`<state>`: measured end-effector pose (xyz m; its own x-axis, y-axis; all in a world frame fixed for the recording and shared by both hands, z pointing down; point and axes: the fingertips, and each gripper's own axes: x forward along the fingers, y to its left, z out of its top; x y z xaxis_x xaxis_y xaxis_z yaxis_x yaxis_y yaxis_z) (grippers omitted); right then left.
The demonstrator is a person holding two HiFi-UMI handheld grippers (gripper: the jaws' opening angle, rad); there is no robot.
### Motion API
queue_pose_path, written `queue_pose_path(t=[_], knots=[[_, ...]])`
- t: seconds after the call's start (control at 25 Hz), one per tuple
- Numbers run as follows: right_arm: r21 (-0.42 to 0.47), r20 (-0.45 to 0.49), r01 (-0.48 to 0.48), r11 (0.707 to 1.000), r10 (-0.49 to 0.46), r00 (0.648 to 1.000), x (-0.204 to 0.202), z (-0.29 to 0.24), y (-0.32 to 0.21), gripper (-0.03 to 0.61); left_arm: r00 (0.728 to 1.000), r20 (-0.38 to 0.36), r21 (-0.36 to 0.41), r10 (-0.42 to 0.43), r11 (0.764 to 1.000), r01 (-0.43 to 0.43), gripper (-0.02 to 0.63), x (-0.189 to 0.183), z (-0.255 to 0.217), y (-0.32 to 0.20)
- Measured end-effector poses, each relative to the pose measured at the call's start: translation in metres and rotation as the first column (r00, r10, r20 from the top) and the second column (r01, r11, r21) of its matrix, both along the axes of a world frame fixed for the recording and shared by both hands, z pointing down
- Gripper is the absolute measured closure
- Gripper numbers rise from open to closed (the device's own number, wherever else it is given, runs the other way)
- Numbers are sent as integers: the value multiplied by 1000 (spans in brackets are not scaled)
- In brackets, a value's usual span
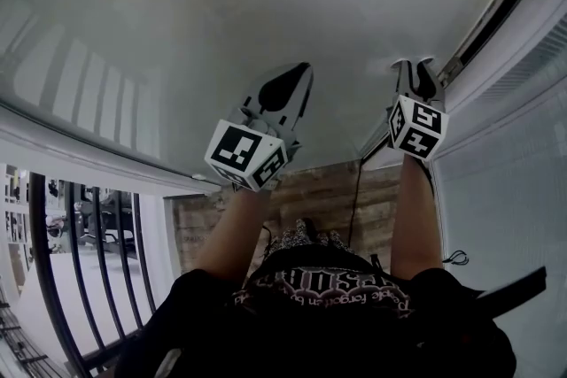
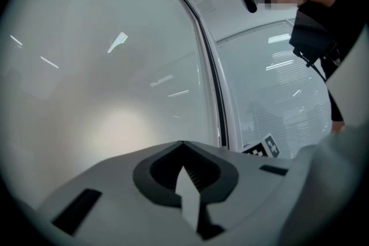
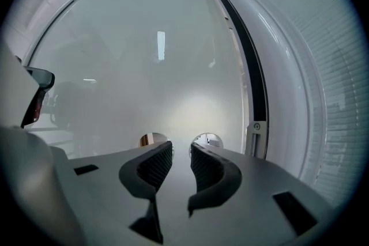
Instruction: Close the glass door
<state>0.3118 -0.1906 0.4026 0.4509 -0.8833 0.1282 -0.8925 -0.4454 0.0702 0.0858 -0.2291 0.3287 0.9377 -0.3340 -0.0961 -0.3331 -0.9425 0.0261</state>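
A frosted glass door (image 1: 221, 4) fills most of the head view. Both grippers are held up against it. My left gripper (image 1: 301, 71) points at the pane near the middle, and in the left gripper view its jaws (image 2: 183, 144) meet at the tips with nothing between them. My right gripper (image 1: 416, 65) sits close to the door's right edge. In the right gripper view it (image 3: 181, 147) stands open with a narrow empty gap, facing the glass (image 3: 144, 66). Two small round holes (image 3: 207, 139) show in the pane just past its tips.
A white door frame with a black seal strip (image 3: 253, 78) runs along the pane's right edge (image 1: 483, 22). Beyond it is a window with white blinds (image 1: 523, 190). A black railing (image 1: 80, 270) stands at lower left, over a wooden floor (image 1: 319, 199).
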Motion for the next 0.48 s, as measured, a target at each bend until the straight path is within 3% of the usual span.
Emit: queue_pose_path(t=[0.48], knots=[[-8, -12, -1, 1000, 1, 1000, -22, -6, 22, 477, 1000, -22, 12, -3, 1000, 4, 612, -8, -10, 21]])
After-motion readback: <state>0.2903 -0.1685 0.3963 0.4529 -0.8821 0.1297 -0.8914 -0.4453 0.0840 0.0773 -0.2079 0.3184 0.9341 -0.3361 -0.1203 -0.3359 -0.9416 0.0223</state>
